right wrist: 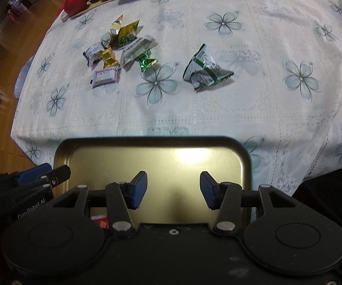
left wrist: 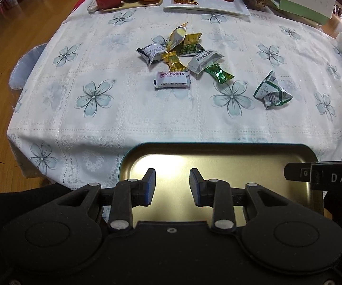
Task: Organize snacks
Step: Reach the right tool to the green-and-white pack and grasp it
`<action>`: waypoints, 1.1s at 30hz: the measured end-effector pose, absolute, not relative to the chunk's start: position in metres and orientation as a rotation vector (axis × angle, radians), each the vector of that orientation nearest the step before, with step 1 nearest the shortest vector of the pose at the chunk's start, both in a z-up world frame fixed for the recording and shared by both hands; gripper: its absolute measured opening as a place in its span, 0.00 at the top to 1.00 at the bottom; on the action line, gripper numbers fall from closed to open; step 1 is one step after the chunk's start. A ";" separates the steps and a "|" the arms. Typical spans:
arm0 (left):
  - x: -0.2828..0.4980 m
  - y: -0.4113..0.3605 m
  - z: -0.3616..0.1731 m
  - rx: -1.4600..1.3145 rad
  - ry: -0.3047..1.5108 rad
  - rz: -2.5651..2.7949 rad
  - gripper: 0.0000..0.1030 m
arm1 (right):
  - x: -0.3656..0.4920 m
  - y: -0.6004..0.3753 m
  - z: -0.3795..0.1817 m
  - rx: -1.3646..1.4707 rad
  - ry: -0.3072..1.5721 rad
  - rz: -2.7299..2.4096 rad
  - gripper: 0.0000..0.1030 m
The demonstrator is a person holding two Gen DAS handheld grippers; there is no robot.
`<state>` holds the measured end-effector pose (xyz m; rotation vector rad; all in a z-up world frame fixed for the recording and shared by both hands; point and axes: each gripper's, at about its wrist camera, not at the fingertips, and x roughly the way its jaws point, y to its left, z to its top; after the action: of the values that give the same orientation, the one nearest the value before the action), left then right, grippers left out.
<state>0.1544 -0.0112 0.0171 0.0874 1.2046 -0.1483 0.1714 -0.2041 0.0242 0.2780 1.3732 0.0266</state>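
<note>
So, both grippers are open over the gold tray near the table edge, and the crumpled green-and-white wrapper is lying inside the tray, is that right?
Not quite: the crumpled green-and-white wrapper lies on the tablecloth, apart from the gold tray, as the right wrist view shows. The rest holds: the left gripper and right gripper are open over the tray.

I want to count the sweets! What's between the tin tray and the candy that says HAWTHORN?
Nothing but bare flowered tablecloth lies between the tray and the Hawthorn candy. Both wrist views show that stretch clear.
</note>
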 end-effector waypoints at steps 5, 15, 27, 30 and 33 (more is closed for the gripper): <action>0.187 -0.012 0.016 0.063 1.215 -0.150 0.59 | 0.206 -0.220 0.018 0.302 1.355 -0.011 0.50; 0.265 -0.007 0.006 0.039 1.233 -0.116 0.59 | 0.271 -0.248 -0.008 0.318 1.344 -0.098 0.50; 0.330 -0.004 -0.010 0.004 1.262 -0.105 0.59 | 0.310 -0.255 -0.047 0.338 1.416 -0.110 0.48; 0.334 -0.001 -0.019 -0.033 1.289 -0.108 0.59 | 0.315 -0.251 -0.050 0.311 1.399 -0.110 0.45; 0.337 -0.002 -0.027 -0.055 1.333 -0.126 0.59 | 0.322 -0.250 -0.053 0.323 1.398 -0.121 0.42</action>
<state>0.3368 -0.0015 -0.0268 -0.0554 1.3329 -0.1259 0.3218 -0.2497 -0.0530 0.3226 1.3980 -0.1209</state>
